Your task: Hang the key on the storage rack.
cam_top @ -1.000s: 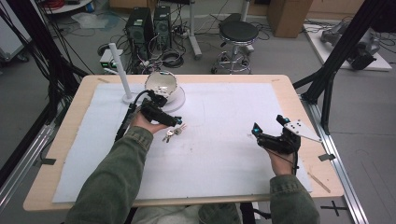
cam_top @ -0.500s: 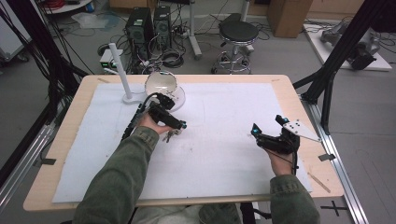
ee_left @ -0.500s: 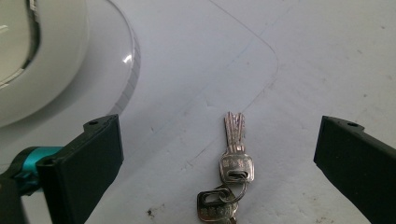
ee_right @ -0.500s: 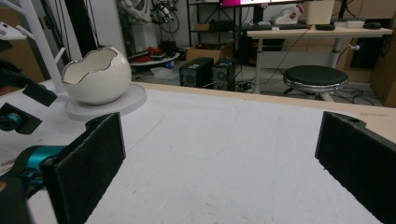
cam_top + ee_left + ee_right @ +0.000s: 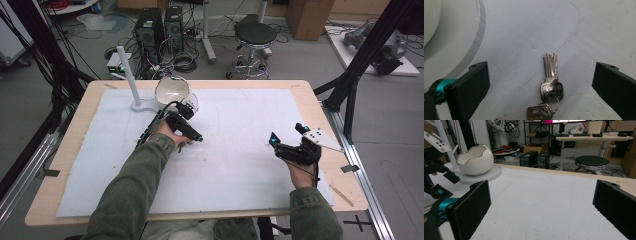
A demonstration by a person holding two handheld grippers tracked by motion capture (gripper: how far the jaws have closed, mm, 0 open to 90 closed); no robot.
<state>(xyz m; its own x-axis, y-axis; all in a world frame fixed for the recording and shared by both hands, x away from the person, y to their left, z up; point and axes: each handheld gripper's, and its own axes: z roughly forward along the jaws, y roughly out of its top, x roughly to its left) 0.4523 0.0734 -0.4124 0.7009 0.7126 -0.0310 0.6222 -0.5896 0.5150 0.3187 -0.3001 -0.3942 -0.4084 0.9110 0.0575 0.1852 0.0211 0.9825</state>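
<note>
A small bunch of silver keys (image 5: 551, 86) on a ring lies flat on the white mat. In the left gripper view my left gripper (image 5: 541, 71) hovers just above the keys, open, one jaw on each side and touching nothing. In the high view that gripper (image 5: 192, 137) sits just in front of the white egg-shaped bowl (image 5: 172, 92) and covers the keys. My right gripper (image 5: 286, 134) rests near the table's right edge, open and empty, and points left toward the bowl (image 5: 475, 160).
The bowl stands on a round white base (image 5: 461, 37) at the back left of the mat (image 5: 240, 165). A white upright post (image 5: 127, 70) rises beside it. Stools, computer cases and cables lie on the floor beyond the table.
My left gripper has moved a little forward and right from beside the keys to over them, so the high view no longer shows them. The right gripper has stayed put.
</note>
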